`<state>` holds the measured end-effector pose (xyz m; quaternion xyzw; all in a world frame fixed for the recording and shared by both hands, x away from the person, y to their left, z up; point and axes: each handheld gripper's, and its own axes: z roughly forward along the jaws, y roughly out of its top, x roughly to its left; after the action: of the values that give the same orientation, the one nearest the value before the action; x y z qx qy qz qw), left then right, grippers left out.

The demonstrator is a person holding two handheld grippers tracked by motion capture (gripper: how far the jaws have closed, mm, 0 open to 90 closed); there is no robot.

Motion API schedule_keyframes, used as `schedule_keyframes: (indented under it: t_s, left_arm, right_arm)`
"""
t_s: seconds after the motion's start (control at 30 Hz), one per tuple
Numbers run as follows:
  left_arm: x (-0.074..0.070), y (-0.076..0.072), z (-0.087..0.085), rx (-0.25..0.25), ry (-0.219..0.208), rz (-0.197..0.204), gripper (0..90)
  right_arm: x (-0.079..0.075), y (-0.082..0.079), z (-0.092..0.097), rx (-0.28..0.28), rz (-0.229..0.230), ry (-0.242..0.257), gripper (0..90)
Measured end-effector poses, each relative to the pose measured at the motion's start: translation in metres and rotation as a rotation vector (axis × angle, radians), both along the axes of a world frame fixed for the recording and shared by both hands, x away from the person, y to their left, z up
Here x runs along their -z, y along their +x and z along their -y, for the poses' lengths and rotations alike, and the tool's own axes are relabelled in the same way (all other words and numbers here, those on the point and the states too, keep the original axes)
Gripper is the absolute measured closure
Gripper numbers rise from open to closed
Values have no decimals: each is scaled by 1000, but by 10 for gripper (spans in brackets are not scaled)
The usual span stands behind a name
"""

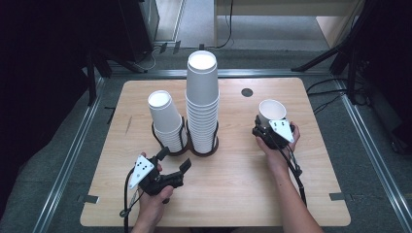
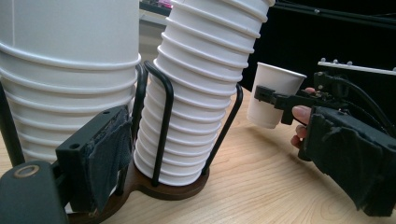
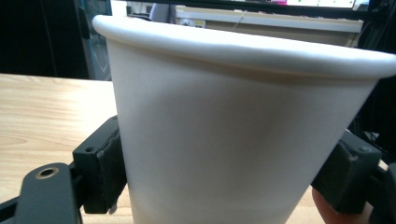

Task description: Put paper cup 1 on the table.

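Broadly, the table (image 1: 228, 194) gives plenty of bare wood: the whole near half and the right side lie open, with only a small dark disc (image 1: 247, 92) set near the far edge. Its edges fall away to a metal frame, so anything nudged past them would drop.

Next in size, 2 stacks of nested cups stand upside down in a black wire rack (image 1: 184, 141) left of centre, the tall stack (image 1: 202, 97) touching the short stack (image 1: 167, 119). They look top-heavy, and a sideways knock could likely tip the tall one.

Smaller, the left gripper (image 1: 176, 160) hovers just in front of the rack, jaws apart and holding nothing.

The right gripper (image 1: 265, 127) is clamped on a single cup (image 1: 271, 110), upright, mouth up, at the table's right, well apart from the stacks. In the left gripper view it hangs just above the wood.

That cup is probably thin paper: very light, easily crushed, a bit slick. I judge the best hold is a gentle one on the side wall, about mid-height, as the pads (image 3: 109, 165) sit now; squeezing near the rolled rim would likely ovalise it.
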<state>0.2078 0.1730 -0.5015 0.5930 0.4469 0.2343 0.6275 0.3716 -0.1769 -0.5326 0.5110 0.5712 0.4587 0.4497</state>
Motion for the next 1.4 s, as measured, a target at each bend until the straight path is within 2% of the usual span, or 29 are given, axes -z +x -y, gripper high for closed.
schedule_keyframes:
  t_s: [0.07,0.23,0.57,0.9,1.03,1.4]
  left_arm:
    - [0,0,0,0,1,0,77]
    - [1,0,1,1,7,-3,77]
    - [2,0,4,1,7,-10,77]
    - [3,1,3,1,6,-12,76]
    - [3,1,3,1,2,-15,76]
    - [4,2,3,4,4,-17,76]
  right_arm:
    - [1,1,0,22,-8,-9,161]
    - [2,2,2,25,-25,0,159]
    - [5,0,0,5,-73,-13,148]
    - [5,-1,0,1,-115,5,145]
    - [5,-2,0,-20,-144,-2,143]
    - [6,-5,-1,-44,-164,0,135]
